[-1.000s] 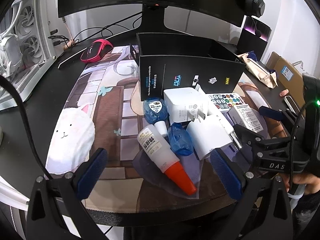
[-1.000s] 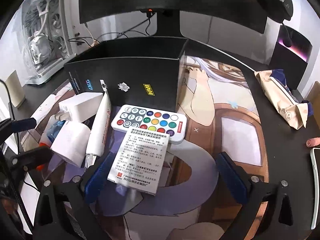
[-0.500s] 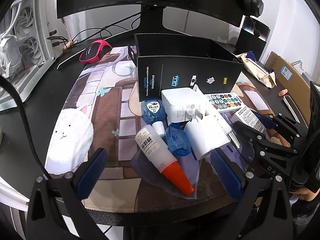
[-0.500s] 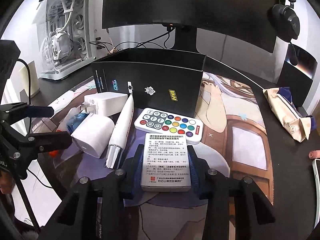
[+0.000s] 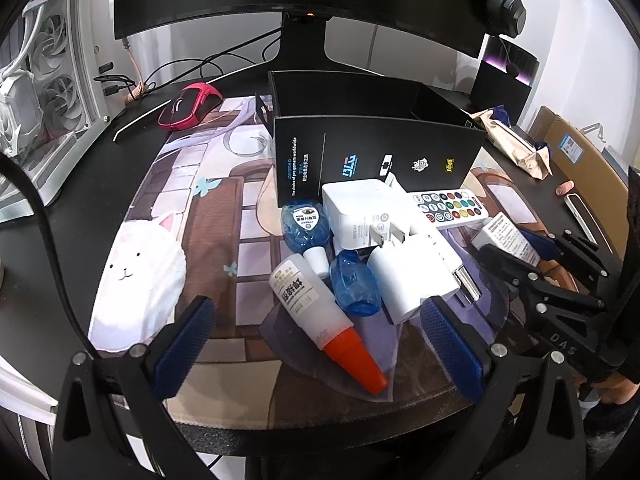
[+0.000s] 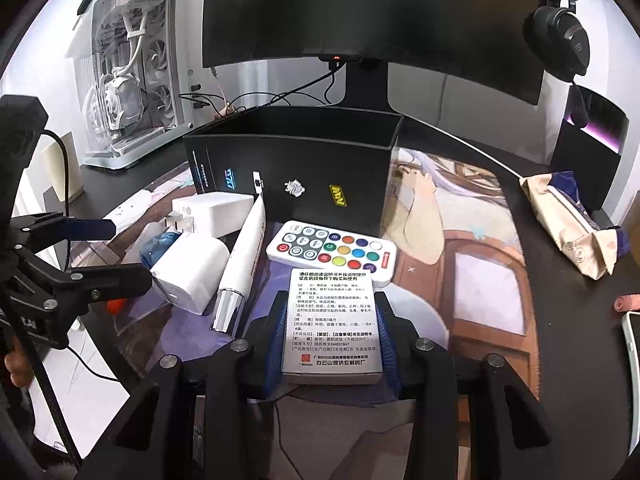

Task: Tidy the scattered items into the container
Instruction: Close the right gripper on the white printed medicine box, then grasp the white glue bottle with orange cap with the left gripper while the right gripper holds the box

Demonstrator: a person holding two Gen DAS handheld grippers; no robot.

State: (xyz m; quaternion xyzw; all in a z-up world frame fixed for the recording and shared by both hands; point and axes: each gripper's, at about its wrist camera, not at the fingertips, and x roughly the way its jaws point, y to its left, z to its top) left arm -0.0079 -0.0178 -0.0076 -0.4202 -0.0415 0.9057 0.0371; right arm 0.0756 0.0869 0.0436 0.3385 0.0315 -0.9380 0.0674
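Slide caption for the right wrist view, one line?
Right gripper shut on small white medicine box, remote and open black container ahead.

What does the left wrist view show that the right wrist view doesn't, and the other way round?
Only the left wrist view shows the pink mouse, the glue bottle and the open left gripper. Only the right wrist view shows the right gripper shut on the medicine box from above. Both show the black box, the remote and two white chargers.
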